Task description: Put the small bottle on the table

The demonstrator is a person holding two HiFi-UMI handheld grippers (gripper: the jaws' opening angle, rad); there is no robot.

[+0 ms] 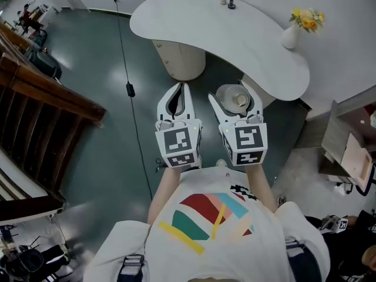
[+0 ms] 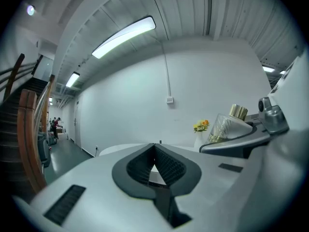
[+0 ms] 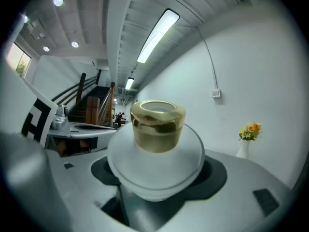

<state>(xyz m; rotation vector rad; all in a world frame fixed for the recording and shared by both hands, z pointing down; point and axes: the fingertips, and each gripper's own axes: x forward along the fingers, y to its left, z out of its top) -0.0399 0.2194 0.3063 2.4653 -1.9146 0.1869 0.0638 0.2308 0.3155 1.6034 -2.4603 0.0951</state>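
The small bottle (image 1: 238, 99), with a clear rounded body and a gold cap (image 3: 158, 123), sits between the jaws of my right gripper (image 1: 232, 93), which is shut on it. It is held in the air in front of the white curved table (image 1: 223, 37), short of its near edge. My left gripper (image 1: 179, 89) is beside it on the left, shut with nothing in it; its dark pads (image 2: 166, 166) meet at the tip. From the left gripper view the bottle (image 2: 231, 125) shows at the right, upright.
A white vase of yellow flowers (image 1: 294, 33) stands at the table's right end, and a small dark object (image 1: 231, 4) near its far edge. The table's pedestal (image 1: 179, 59) is below. A wooden staircase (image 1: 35, 116) runs along the left, a cable (image 1: 130, 90) crosses the floor.
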